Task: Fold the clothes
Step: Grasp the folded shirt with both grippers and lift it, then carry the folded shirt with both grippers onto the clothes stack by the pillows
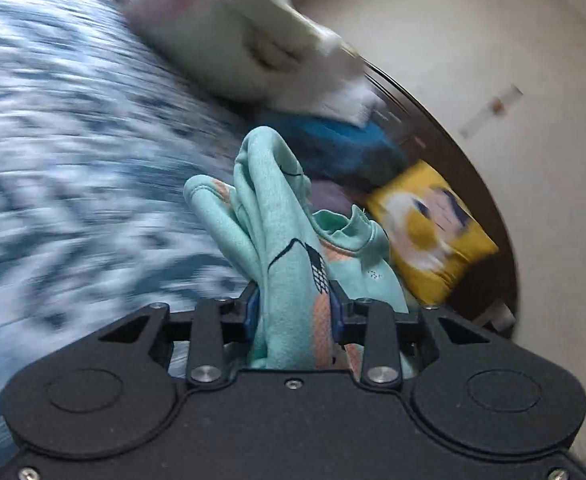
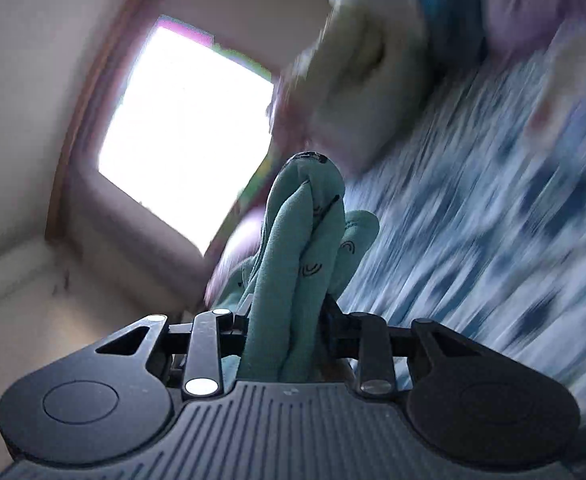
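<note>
The top [image 1: 289, 240], a mint-green knit with peach patches and thin black line drawings, looks soft, light and floppy; it bunches into thick ropes wherever it is pinched and would likely sag and twist if held at only one point. Judging by the ribbed neckline visible in the left wrist view, it is best taken at two separated edge points, such as the shoulders or the hem corners, so that it hangs flat between them. The fabric seems fuzzy rather than slick, so slipping appears unlikely, though a fat wad between pads can creep out. The left gripper [image 1: 293, 308] has its fingers closed on a gathered fold of the top, which runs down between the blue pads [image 1: 253, 312] and spills forward and upward beyond the tips. The right gripper [image 2: 285, 320] is likewise clamped on a bunched roll of the same green cloth [image 2: 305, 248], which stands up past the fingertips. Both views are motion-blurred. Below lies a blue-and-white patterned bedspread [image 1: 73, 140], with a white pillow [image 1: 233, 40], a blue garment [image 1: 341, 148] and a yellow cushion [image 1: 433, 232] beyond it. A bright window [image 2: 189, 128] fills the right wrist view. Whether the top touches the bedspread cannot be told.
</note>
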Demonstrator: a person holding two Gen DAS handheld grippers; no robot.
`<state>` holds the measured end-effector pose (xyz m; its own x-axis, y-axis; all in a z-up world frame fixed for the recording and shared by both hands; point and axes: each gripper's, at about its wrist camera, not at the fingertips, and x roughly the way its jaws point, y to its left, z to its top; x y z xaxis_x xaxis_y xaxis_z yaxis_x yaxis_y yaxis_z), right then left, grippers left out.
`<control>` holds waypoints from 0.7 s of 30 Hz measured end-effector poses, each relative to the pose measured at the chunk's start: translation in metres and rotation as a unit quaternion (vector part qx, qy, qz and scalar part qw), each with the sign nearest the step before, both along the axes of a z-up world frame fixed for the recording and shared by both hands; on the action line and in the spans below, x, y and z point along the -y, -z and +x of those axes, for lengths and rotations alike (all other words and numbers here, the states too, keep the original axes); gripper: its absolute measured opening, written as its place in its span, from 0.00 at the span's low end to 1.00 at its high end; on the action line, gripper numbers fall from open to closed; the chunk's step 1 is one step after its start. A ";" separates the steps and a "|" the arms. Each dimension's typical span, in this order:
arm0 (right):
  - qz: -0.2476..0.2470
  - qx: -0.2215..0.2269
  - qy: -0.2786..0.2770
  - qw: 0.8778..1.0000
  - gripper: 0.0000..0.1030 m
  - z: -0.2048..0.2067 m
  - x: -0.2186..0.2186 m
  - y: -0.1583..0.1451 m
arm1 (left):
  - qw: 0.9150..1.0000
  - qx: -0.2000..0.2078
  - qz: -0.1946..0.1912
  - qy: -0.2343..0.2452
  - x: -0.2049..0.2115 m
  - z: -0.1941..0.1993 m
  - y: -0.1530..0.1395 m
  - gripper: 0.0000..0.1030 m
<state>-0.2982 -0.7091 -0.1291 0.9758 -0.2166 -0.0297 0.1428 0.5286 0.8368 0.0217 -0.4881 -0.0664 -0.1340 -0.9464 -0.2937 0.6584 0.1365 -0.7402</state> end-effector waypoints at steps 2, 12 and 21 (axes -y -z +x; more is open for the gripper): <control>-0.015 0.012 0.055 0.998 0.32 -0.031 0.016 -0.006 | 0.999 0.008 -0.011 0.046 0.048 -0.012 -0.001 0.31; -0.017 0.039 0.281 0.959 0.32 -0.111 0.078 0.018 | 0.975 0.027 -0.035 0.217 0.243 -0.051 0.008 0.30; 0.046 -0.026 0.371 0.927 0.33 -0.109 0.101 0.063 | 0.954 0.035 0.021 0.296 0.333 -0.047 0.067 0.30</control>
